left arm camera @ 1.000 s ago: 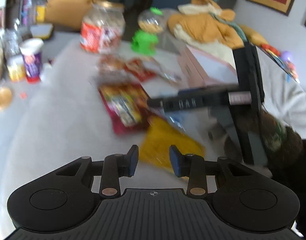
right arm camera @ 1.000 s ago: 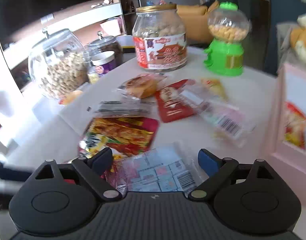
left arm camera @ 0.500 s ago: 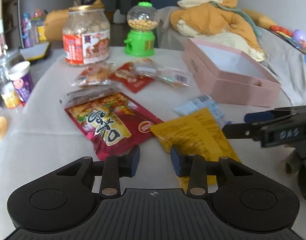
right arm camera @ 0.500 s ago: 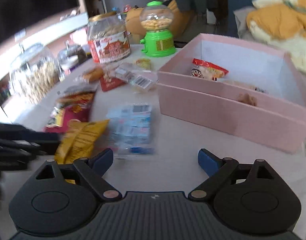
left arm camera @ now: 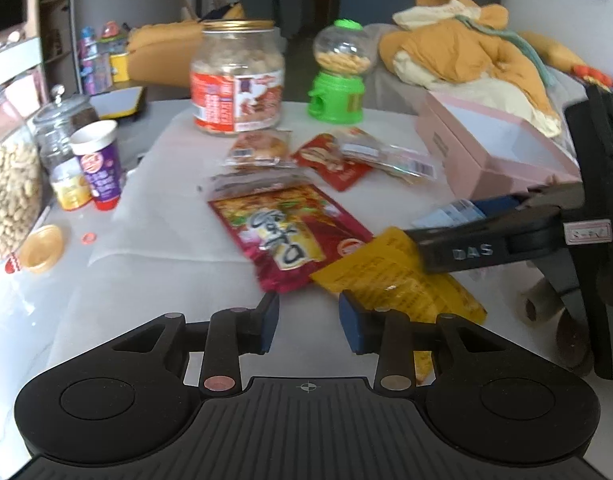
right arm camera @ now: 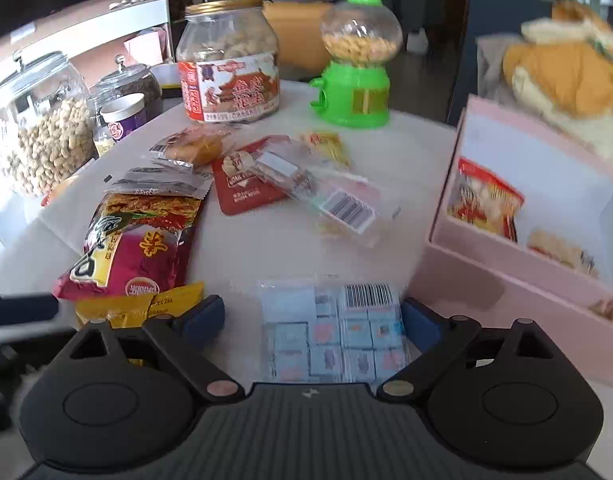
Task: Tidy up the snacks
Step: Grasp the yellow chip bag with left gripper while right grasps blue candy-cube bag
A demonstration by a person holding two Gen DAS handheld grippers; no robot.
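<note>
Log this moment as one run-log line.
stage: reaching | right gripper: opening, straddling blue-white candy pack, not gripping | left gripper: narrow gap, empty | pink box: holds some snacks

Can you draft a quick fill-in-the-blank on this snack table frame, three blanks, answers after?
1. The gumball-style dispenser beside the peanut jar has a base coloured ____.
2. The red snack packet already put away lies inside the ____ box.
3. Between the right gripper's wide-set fingers lies a clear pack of pale ____ candies.

Answers: green; pink; blue
</note>
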